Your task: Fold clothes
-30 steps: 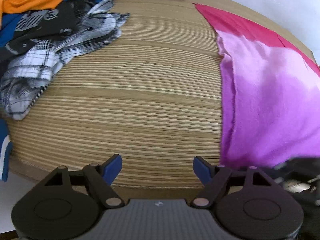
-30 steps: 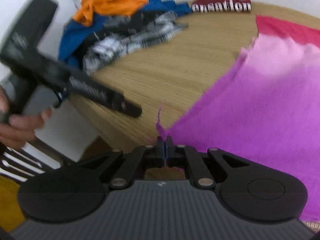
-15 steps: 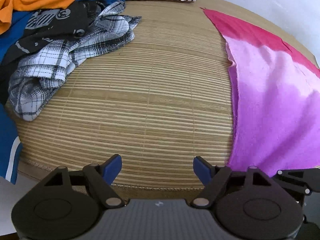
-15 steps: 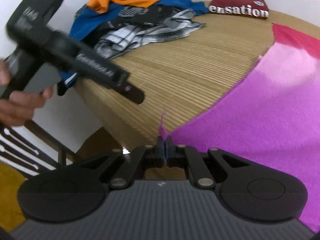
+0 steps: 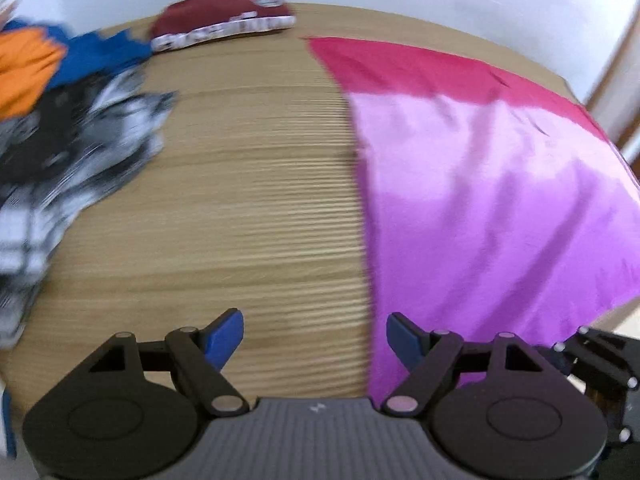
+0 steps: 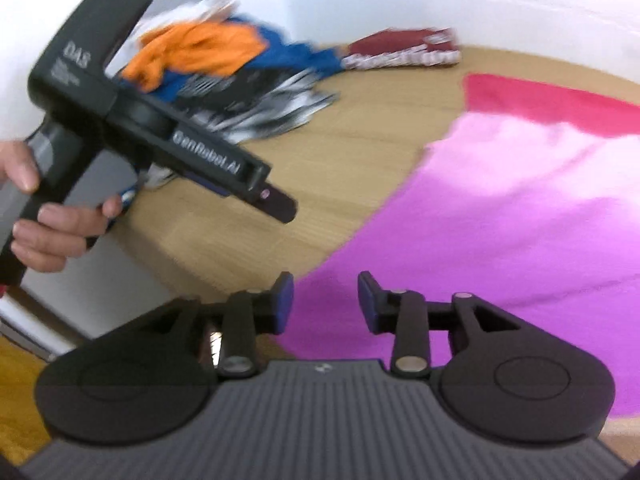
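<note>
A pink-to-magenta cloth [image 5: 492, 200] lies spread flat on the right half of the round wooden table [image 5: 260, 208]; in the right wrist view the cloth [image 6: 500, 240] fills the right side. My right gripper [image 6: 325, 300] hovers over the cloth's near corner with its jaws opening. Cloth shows below the gap, but the blue pads [image 6: 285, 296] do not press on it. My left gripper [image 5: 314, 330] stands open over bare wood just left of the cloth's edge, holding nothing.
A loose pile of orange, blue, black and plaid clothes [image 5: 80, 152] covers the table's left side. A folded maroon shirt [image 5: 224, 20] with white lettering lies at the far edge. A person's hand [image 6: 48, 236] holds the left tool's handle.
My right gripper's jaws have parted and let go of the cloth's corner, which now lies down. The left gripper has moved in over the table, closer to the cloth's edge.
</note>
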The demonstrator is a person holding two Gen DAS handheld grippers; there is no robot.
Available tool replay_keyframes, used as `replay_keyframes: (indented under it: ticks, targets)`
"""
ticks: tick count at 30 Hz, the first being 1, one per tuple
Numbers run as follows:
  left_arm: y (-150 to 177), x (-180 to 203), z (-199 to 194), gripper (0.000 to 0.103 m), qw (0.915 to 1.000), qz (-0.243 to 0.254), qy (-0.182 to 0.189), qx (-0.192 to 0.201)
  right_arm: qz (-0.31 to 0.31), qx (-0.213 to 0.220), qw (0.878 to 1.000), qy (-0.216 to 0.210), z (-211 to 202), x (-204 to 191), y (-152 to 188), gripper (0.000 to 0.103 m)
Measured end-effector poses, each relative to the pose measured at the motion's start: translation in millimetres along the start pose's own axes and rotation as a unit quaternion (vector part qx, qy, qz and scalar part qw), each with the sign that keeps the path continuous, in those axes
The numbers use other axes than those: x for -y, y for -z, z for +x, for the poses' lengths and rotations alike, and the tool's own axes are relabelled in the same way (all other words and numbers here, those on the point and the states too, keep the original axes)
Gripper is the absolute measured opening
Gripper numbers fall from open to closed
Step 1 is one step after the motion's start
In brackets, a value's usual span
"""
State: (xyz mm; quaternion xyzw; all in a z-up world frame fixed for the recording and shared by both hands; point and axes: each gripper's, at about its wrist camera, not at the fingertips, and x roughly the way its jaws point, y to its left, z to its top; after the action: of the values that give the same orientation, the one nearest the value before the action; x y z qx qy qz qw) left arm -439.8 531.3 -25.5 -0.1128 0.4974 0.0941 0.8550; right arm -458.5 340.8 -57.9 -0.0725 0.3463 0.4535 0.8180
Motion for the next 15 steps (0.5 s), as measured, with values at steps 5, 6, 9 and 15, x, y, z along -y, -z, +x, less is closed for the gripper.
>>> replay_keyframes:
  ticks: [5, 6, 9, 15]
  targets:
    - [-7.6, 47.2, 29.3, 0.08, 0.9974, 0.065, 0.031, -0.009, 0.088, 0.007, 0.989, 0.114, -23.7, 42.6, 12.8, 0.038]
    - [-7.6, 57.0, 35.4, 0.08, 0.9963, 0.078, 0.032, -0.011, 0.108, 0.01, 0.985, 0.134, -30.6, 51.5, 16.5, 0.038]
    - [-7.3, 81.8, 54.7, 0.08, 0.9931, 0.113, 0.025, -0.018, 0.15, 0.026, 0.972, 0.181, -55.0, 76.6, 27.4, 0.038]
    - [-4.0, 99.8, 70.6, 0.086, 0.9917, 0.125, -0.015, -0.027, 0.203, 0.038, 0.946, 0.249, -98.6, 133.3, 52.9, 0.039]
